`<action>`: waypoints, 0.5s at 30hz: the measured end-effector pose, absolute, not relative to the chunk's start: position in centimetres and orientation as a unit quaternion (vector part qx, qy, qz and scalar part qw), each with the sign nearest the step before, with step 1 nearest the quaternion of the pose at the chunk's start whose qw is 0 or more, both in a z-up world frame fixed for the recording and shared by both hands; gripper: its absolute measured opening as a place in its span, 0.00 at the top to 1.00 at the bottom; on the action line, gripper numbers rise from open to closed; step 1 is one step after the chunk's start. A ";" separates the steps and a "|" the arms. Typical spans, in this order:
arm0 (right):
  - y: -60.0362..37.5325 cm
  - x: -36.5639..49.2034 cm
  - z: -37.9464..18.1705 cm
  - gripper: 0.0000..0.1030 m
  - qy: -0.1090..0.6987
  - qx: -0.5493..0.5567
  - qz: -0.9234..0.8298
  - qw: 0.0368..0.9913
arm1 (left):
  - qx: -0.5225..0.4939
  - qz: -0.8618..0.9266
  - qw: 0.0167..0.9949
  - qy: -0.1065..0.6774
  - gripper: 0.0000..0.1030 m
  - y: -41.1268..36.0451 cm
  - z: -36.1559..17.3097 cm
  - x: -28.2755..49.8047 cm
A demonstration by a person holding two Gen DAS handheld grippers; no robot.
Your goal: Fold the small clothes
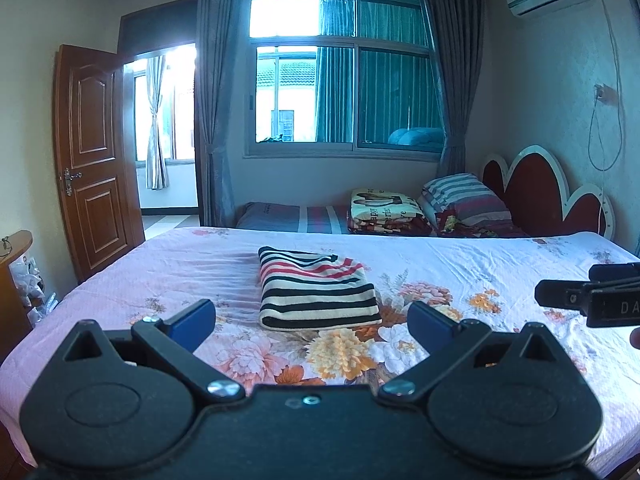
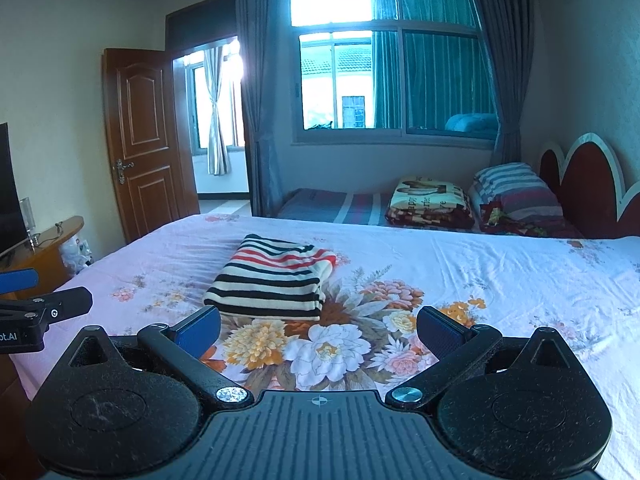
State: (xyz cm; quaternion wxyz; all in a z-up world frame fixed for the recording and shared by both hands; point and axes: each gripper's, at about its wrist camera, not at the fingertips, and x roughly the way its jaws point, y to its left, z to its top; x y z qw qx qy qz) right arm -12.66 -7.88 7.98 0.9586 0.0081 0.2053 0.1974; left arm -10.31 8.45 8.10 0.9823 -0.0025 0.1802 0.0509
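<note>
A striped garment, cream with black and red stripes, lies folded into a neat rectangle on the pink floral bed sheet. It also shows in the right wrist view. My left gripper is open and empty, just short of the garment's near edge and above the sheet. My right gripper is open and empty, a little nearer than the garment and to its right. Part of the right gripper shows at the right edge of the left wrist view. Part of the left gripper shows at the left edge of the right wrist view.
A second bed behind holds folded blankets and a striped pillow by a red headboard. A wooden door stands open at the left. A wooden cabinet stands left of the bed. A window with curtains is behind.
</note>
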 end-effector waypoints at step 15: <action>-8.3 -12.7 8.2 0.00 0.202 0.005 0.202 0.958 | -0.003 0.051 0.982 0.180 0.02 8.6 8.2 -10.3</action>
